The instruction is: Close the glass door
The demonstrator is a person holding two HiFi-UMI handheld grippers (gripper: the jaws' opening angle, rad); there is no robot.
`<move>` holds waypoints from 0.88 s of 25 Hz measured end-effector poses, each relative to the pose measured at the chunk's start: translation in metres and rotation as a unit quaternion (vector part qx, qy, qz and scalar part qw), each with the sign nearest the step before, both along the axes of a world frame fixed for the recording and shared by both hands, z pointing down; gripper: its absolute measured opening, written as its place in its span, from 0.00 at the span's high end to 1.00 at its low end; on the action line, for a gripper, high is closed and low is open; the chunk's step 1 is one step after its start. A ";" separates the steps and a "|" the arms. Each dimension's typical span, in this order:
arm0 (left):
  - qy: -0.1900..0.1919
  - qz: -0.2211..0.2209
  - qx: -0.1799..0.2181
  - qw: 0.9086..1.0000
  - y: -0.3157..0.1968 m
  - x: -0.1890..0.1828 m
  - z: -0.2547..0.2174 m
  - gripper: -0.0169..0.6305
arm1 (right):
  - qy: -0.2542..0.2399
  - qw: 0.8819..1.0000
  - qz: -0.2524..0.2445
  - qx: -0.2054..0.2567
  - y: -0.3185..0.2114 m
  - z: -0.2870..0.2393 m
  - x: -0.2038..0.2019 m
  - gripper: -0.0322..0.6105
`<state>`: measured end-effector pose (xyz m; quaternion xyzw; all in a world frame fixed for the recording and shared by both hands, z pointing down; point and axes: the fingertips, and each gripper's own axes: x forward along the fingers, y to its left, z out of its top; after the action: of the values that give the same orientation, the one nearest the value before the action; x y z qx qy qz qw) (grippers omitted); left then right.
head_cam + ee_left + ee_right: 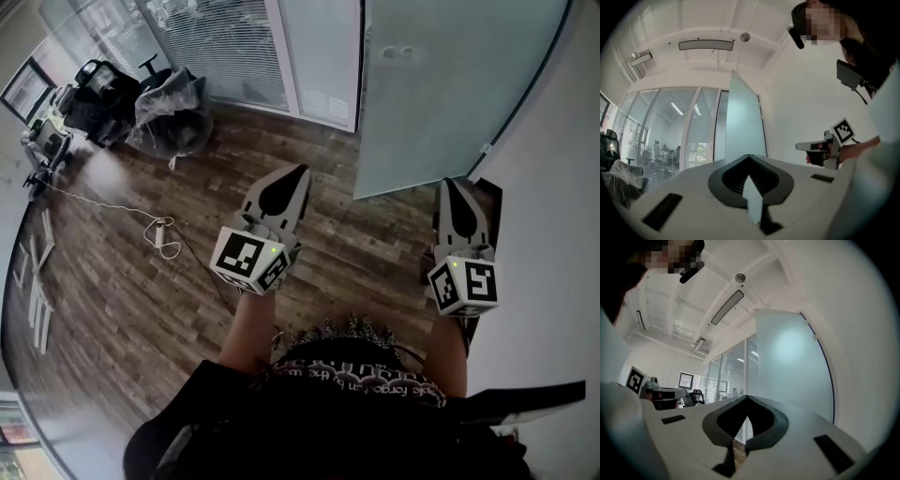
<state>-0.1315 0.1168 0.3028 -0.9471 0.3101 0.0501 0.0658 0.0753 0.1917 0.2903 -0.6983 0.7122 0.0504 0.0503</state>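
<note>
Evidently closing has not begun: the glass door (pixel 441 94) stands swung open ahead, near the wall (pixel 553 187). Left gripper (pixel 296 176) and right gripper (pixel 451 187) have jaws pressed together, empty, seemingly short of the door.

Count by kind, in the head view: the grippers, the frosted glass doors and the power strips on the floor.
Grippers: 2 (left gripper, right gripper)
Frosted glass door: 1
Power strip: 1
Total: 4
</note>
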 end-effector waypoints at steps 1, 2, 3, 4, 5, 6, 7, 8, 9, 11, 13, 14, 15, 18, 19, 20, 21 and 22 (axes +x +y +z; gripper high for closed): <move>-0.002 0.001 0.000 1.000 -0.004 0.002 0.001 0.97 | 0.001 1.000 0.001 -0.001 -0.004 0.001 0.002 0.95; -0.003 0.000 0.000 1.000 -0.008 0.004 0.002 0.97 | 0.001 1.000 0.001 -0.002 -0.008 0.002 0.005 0.95; -0.003 -0.001 0.000 1.000 -0.013 0.007 0.003 0.97 | 0.000 1.000 0.001 -0.003 -0.013 0.004 0.007 0.95; -0.004 -0.002 0.000 1.000 -0.017 0.009 0.004 0.97 | 0.000 1.000 0.000 -0.003 -0.017 0.005 0.010 0.95; -0.004 -0.005 0.000 1.000 -0.022 0.011 0.004 0.97 | -0.001 1.000 -0.002 -0.003 -0.022 0.006 0.013 0.95; -0.003 -0.009 -0.001 1.000 -0.026 0.013 0.005 0.97 | 0.000 1.000 -0.004 -0.003 -0.028 0.007 0.015 0.95; -0.003 -0.012 -0.001 1.000 -0.031 0.015 0.005 0.97 | 0.001 1.000 -0.006 -0.003 -0.034 0.008 0.018 0.95; -0.004 -0.014 -0.001 1.000 -0.037 0.017 0.005 0.97 | 0.002 1.000 -0.008 -0.003 -0.041 0.008 0.021 0.95; -0.005 -0.017 0.000 1.000 -0.042 0.020 0.006 0.97 | 0.003 1.000 -0.011 -0.002 -0.048 0.008 0.024 0.95; -0.007 -0.022 0.002 1.000 -0.053 0.027 0.005 0.97 | 0.004 1.000 -0.015 -0.001 -0.061 0.007 0.032 0.95; -0.007 -0.028 0.008 1.000 -0.064 0.034 0.002 0.97 | 0.007 1.000 -0.019 0.003 -0.074 0.006 0.041 0.95; -0.006 -0.031 0.010 0.999 -0.069 0.037 0.000 0.97 | 0.007 1.000 -0.020 0.004 -0.080 0.004 0.045 0.95; -0.005 -0.032 0.012 0.999 -0.074 0.041 -0.003 0.97 | 0.008 1.000 -0.022 0.005 -0.086 0.003 0.048 0.95; -0.005 -0.035 0.013 0.999 -0.086 0.051 -0.004 0.97 | 0.009 1.000 -0.025 0.007 -0.103 0.002 0.059 0.95; -0.005 -0.037 0.013 0.999 -0.090 0.054 -0.003 0.97 | 0.009 1.000 -0.026 0.007 -0.108 0.002 0.062 0.95; -0.005 -0.039 0.013 0.999 -0.095 0.056 -0.003 0.97 | 0.009 1.000 -0.028 0.006 -0.114 0.003 0.065 0.95; -0.006 -0.042 0.013 0.999 -0.099 0.059 -0.003 0.97 | 0.009 0.999 -0.030 0.006 -0.119 0.003 0.068 0.95; -0.006 -0.044 0.013 0.999 -0.103 0.061 -0.002 0.97 | 0.009 0.999 -0.032 0.004 -0.123 0.004 0.071 0.95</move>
<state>-0.0707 0.0135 0.3004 -0.9319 0.3502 0.0457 0.0822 0.1460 0.0684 0.2940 -0.6745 0.7344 0.0584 0.0485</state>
